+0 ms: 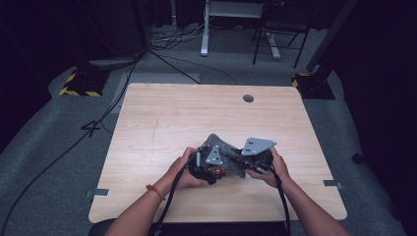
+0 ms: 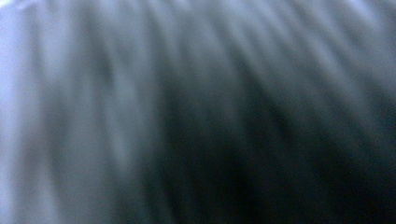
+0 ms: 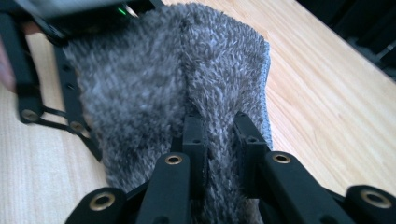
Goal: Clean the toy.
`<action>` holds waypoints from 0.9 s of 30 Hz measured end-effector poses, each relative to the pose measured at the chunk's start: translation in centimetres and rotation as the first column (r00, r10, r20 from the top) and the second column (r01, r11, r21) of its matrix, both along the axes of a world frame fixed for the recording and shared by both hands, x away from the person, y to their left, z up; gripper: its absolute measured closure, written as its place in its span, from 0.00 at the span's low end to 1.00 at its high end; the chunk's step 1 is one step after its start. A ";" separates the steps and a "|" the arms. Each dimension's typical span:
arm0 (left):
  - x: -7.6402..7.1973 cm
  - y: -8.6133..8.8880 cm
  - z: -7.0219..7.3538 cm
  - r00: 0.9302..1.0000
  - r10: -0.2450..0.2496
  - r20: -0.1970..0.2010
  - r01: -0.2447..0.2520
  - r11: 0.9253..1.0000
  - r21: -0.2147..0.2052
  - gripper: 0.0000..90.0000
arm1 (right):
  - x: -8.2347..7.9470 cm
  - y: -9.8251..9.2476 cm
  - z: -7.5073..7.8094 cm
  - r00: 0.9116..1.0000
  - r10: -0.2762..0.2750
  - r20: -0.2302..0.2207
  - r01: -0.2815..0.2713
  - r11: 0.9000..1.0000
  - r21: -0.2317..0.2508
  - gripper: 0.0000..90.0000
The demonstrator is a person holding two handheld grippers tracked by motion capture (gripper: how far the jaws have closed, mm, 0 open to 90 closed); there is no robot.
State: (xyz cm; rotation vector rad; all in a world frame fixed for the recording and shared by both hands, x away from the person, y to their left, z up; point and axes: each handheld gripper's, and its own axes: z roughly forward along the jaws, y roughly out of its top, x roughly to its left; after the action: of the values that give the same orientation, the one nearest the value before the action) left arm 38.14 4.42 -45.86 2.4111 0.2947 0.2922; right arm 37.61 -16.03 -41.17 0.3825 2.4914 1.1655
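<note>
Near the desk's [image 1: 162, 118] front edge, the right tool [image 3: 219, 135] is clamped on a fold of the grey fuzzy cloth [image 3: 154, 84], the left tool's [image 1: 209, 167] grip unclear, so I'd keep that pinch firm while spreading it flat.

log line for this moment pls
object: grey fuzzy cloth | right gripper: fingers pinching a cloth fold | left gripper: at cloth, grip unclear, its view blurred | surface: wooden table
</note>
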 end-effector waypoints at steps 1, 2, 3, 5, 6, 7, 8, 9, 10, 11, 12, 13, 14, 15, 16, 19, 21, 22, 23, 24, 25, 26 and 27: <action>0.0 -0.2 -0.1 1.000 0.006 -0.008 -0.006 1.000 -0.001 0.37 | -0.2 0.2 0.1 1.000 0.023 -0.015 -0.023 1.000 0.015 0.87; 0.0 -0.2 -0.1 1.000 0.006 -0.008 -0.006 1.000 -0.001 0.37 | -0.5 0.5 0.1 0.999 0.034 -0.007 -0.034 0.999 0.009 0.87; 0.0 -0.4 -0.3 1.000 0.002 -0.005 -0.002 1.000 0.004 0.37 | -0.7 0.8 0.1 0.999 0.043 -0.005 -0.043 0.999 0.003 0.87; 0.0 -0.4 -0.3 1.000 0.008 -0.010 -0.008 1.000 0.003 0.37 | -1.0 1.3 0.0 0.997 0.069 -0.022 -0.069 0.997 0.018 0.87; 0.1 -0.3 -0.3 1.000 0.009 -0.013 -0.009 1.000 -0.001 0.37 | -1.1 1.5 -0.1 0.997 0.073 -0.020 -0.073 0.997 0.015 0.87; 0.1 -0.3 -0.3 1.000 0.009 -0.013 -0.009 1.000 -0.001 0.37 | -1.1 1.6 -0.1 0.997 0.076 -0.019 -0.076 0.997 0.015 0.87; 0.1 -0.2 -0.3 1.000 0.011 -0.012 -0.011 1.000 -0.001 0.37 | -1.1 1.6 -0.1 0.997 0.076 -0.014 -0.076 0.997 0.012 0.87; 0.1 -0.2 -0.3 1.000 0.014 -0.012 -0.014 1.000 -0.008 0.37 | -1.1 1.6 -0.1 0.997 0.073 -0.008 -0.073 0.997 0.007 0.87; 0.1 -0.2 -0.3 1.000 0.014 -0.012 -0.014 1.000 -0.008 0.37 | -1.1 1.6 -0.1 0.997 0.073 -0.008 -0.073 0.997 0.007 0.87; 0.0 -0.2 -0.3 1.000 0.016 -0.012 -0.016 1.000 -0.009 0.37 | -1.0 1.5 -0.1 0.998 0.065 -0.002 -0.065 0.998 -0.001 0.87; 0.1 -0.2 -0.2 1.000 0.011 -0.009 -0.011 1.000 -0.005 0.37 | -0.7 1.1 -0.2 0.999 0.053 0.000 -0.053 0.999 -0.010 0.87; 0.1 -0.1 -0.2 1.000 0.010 -0.010 -0.010 1.000 -0.007 0.37 | -0.7 1.1 -0.2 0.999 0.053 0.000 -0.053 0.999 -0.010 0.87; 0.1 -0.1 -0.2 1.000 0.011 -0.009 -0.011 1.000 -0.005 0.37 | -0.6 0.9 -0.2 0.999 0.045 -0.004 -0.045 0.999 -0.007 0.87; 0.0 -0.1 -0.3 1.000 0.014 -0.011 -0.014 1.000 -0.003 0.37 | -0.5 0.6 -0.3 0.999 0.034 -0.003 -0.034 0.999 -0.011 0.87; 0.0 0.0 -0.3 1.000 0.012 -0.013 -0.012 1.000 -0.003 0.37 | -0.3 0.3 -0.4 1.000 0.026 -0.001 -0.026 1.000 -0.018 0.87; 0.0 0.2 -0.2 1.000 0.009 -0.016 -0.009 1.000 -0.016 0.37 | 0.1 -0.8 -0.7 1.000 -0.014 -0.006 0.013 0.999 -0.030 0.87; -0.1 0.3 0.0 1.000 -0.002 -0.026 0.001 1.000 -0.019 0.37 | 0.2 -1.4 -0.8 1.000 -0.017 -0.023 0.017 1.000 -0.016 0.87; -0.2 0.3 0.0 1.000 0.000 -0.025 0.000 1.000 -0.021 0.37 | 0.2 -1.4 -0.8 1.000 -0.017 -0.023 0.017 1.000 -0.016 0.87; -0.2 0.3 0.0 1.000 0.002 -0.028 -0.003 1.000 -0.025 0.37 | 0.3 -1.5 -0.8 0.999 -0.021 -0.026 0.021 1.000 -0.018 0.87; -0.2 0.3 0.0 1.000 0.002 -0.021 -0.002 1.000 -0.025 0.38 | 0.2 -1.6 -0.8 0.999 -0.023 -0.025 0.023 0.999 -0.022 0.87; -0.2 0.3 0.1 1.000 0.005 -0.019 -0.006 1.000 -0.027 0.37 | 0.2 -1.6 -0.7 1.000 -0.025 -0.017 0.024 0.999 -0.024 0.87; -0.2 0.3 0.1 1.000 0.009 -0.024 -0.010 1.000 -0.028 0.37 | 0.2 -1.6 -0.7 1.000 -0.025 -0.017 0.024 0.999 -0.024 0.87; -0.2 0.3 0.1 1.000 0.007 -0.027 -0.008 1.000 -0.029 0.38 | 0.1 -1.5 -0.6 1.000 -0.025 -0.011 0.025 0.999 -0.024 0.87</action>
State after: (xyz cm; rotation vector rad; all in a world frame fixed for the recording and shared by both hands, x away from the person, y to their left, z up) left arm 37.93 4.71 -45.73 2.3877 0.3184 0.2576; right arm 37.73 -17.52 -41.80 0.4139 2.5010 1.1260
